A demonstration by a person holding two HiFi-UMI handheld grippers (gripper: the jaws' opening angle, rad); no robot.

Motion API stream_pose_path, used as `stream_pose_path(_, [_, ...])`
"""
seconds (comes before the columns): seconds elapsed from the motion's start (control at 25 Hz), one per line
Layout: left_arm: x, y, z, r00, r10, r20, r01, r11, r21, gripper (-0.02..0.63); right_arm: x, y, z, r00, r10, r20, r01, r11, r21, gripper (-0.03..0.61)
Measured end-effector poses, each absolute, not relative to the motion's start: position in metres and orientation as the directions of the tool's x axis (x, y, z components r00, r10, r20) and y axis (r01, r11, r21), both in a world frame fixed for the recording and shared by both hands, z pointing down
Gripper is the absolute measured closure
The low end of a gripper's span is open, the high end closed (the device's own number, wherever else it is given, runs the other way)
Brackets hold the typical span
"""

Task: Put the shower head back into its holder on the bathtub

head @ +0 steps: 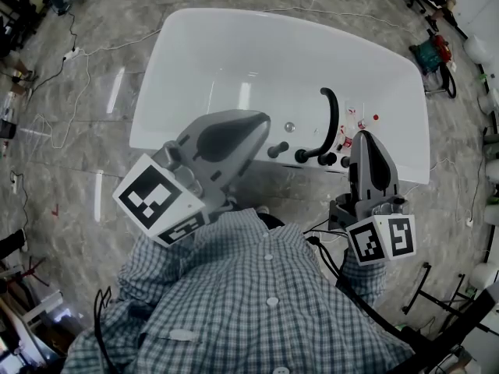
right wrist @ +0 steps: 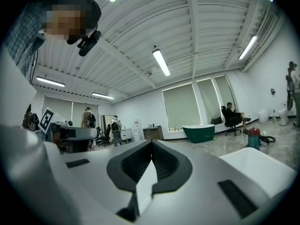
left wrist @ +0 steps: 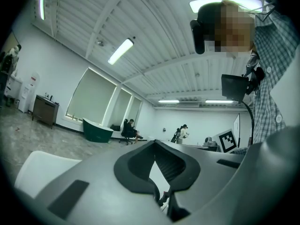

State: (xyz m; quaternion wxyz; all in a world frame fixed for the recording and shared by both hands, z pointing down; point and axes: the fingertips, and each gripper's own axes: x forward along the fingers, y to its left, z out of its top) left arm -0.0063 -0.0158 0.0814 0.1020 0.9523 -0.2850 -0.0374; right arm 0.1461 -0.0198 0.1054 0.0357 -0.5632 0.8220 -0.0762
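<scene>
Both the left gripper (head: 263, 121) and right gripper (head: 363, 135) hover clenched and empty over the near rim of the white bathtub (head: 234, 61), beside its black fittings (head: 328, 121), among which I cannot single out the shower head.

1 white tub (head: 187, 53), 1 black spout (head: 333, 115), 2 grippers: L gripper (head: 261, 121), R gripper (head: 363, 136); 1 green tub (right wrist: 198, 132) in bkgd.

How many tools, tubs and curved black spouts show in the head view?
Tools: 2, the left tool and the right tool, both shut, empty
White bathtub: 1
Curved black spout: 1
Total: 4
</scene>
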Motion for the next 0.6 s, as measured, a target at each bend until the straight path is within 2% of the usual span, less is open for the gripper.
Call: stream_pose_path(0.6, [-0.008,-0.022,0.084,0.833,-0.553,-0.014,-0.537,-0.814,0.219,0.604,0.126,-0.027,0.115,-0.421,-0.904,0.072,-0.905,0.414,-0.102,0.56])
